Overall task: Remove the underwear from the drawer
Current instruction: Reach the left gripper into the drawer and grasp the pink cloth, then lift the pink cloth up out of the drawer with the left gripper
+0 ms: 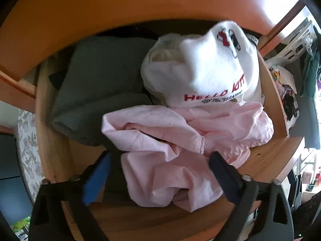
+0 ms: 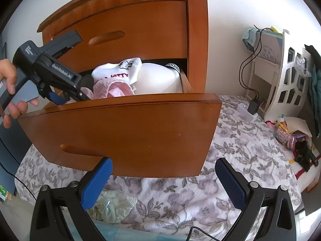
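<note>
white wall [image 2: 224, 40] | floral bedspread [image 2: 230, 140] | white shelf unit [image 2: 289, 80]

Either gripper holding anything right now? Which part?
Nothing held. The left gripper is open, its fingers straddling the pink garment in the drawer, not pinching it. The right gripper is open in front of the drawer.

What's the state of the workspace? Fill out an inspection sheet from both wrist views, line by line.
Surface: open wooden drawer, pulled out over a floral bedspread.
Job's things: pink underwear crumpled at the drawer's front, partly draped over its edge.
Clutter: white Hello Kitty socks, grey folded cloth, pale lace item on the bedspread.
Grippers: left gripper points down into the drawer, jaws open astride the pink underwear; right gripper open, empty, outside the drawer.
Cables: black cables to a charger by the wall.
Surroundings: white rack, toys.
</note>
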Available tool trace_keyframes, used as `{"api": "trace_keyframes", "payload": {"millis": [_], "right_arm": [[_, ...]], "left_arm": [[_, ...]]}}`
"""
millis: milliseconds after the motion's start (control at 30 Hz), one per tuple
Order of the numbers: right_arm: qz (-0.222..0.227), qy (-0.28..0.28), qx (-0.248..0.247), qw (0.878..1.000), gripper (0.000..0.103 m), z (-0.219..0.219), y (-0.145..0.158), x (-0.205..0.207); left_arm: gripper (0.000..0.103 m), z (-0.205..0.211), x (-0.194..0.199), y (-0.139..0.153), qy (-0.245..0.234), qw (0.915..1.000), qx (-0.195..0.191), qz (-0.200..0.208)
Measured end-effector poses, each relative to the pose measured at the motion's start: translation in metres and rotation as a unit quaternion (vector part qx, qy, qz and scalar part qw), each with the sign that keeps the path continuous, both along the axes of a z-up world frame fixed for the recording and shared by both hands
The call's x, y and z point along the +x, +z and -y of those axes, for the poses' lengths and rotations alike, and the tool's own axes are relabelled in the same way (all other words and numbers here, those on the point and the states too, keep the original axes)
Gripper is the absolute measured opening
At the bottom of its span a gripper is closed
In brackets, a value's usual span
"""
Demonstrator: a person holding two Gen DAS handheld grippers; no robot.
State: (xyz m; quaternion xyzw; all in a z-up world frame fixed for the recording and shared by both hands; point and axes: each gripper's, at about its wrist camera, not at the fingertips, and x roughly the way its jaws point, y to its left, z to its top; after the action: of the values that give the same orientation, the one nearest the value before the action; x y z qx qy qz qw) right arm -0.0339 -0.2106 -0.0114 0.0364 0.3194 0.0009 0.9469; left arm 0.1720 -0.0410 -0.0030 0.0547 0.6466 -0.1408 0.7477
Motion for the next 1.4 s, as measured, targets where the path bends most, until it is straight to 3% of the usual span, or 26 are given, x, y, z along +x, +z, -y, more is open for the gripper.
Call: {"api": "trace_keyframes", "payload": {"millis": [200, 467, 567, 867, 1067, 1400], "right_arm": [[-0.001, -0.002, 0.001, 1.0, 0.103, 0.002, -0.001, 0.001], [-0.001, -0.003, -0.003, 1.0, 0.103, 0.0, -0.001, 0.0], [-0.002, -0.003, -0.004, 1.0, 0.103, 0.0, -0.001, 0.0], [-0.001, -0.005, -0.013, 1.0, 0.103, -0.003, -0.001, -0.001], [-0.001, -0.007, -0.018, 1.0, 0.103, -0.004, -0.001, -0.001], [0.003, -0.015, -0.029, 0.999, 0.103, -0.007, 0.001, -0.004]], "left_arm": [[0.073, 0.008, 0.007, -0.013, -0.005, 0.9996, -0.01, -0.024], [0.03, 0.024, 0.005, -0.02, -0.017, 0.9991, -0.028, -0.028], [0.018, 0.026, -0.003, -0.019, -0.02, 0.9992, -0.03, -0.016], [0.012, 0.02, -0.019, -0.008, -0.004, 0.9984, -0.056, 0.008], [0.012, -0.009, -0.029, 0.016, 0.01, 0.9954, -0.089, 0.033], [0.011, -0.052, -0.041, 0.086, 0.048, 0.9772, -0.177, 0.106]]}}
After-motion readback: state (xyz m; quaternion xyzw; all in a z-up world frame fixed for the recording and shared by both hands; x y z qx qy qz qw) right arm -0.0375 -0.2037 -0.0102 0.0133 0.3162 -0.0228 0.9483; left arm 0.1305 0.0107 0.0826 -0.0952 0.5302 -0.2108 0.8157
